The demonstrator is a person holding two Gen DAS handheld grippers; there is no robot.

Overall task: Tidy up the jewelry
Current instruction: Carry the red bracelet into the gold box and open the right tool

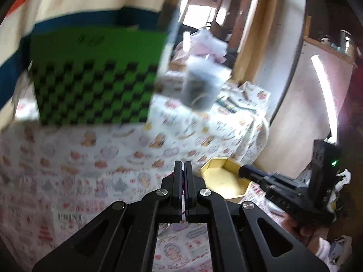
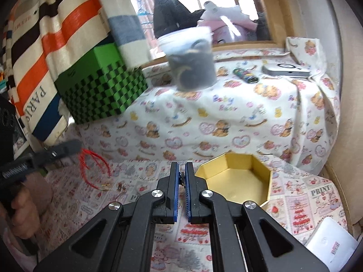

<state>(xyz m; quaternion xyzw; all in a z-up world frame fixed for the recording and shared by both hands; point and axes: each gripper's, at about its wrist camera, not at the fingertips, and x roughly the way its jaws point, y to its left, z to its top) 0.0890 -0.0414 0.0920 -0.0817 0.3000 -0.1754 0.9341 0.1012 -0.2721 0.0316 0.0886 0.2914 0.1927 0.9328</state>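
- Right hand-held gripper nearest: jaws nearly together, nipping a small dark piece of jewelry; too small to identify.
- Just right of its tips, the gold hexagonal tin sits open on the printed cloth; looks empty.
- Left hand-held gripper off to the left, jaws pressed together on a red cord bracelet that hangs in a loop clear of the cloth, gold clasp lowest.
- Judgement: the step in hand is carrying both pieces to the tin. Bring the cord over the tin's middle, lower the clasp in first, then part the jaws so the loop doesn't catch the rim.
- Farther back: green checkered box, clear plastic cup with dark contents.
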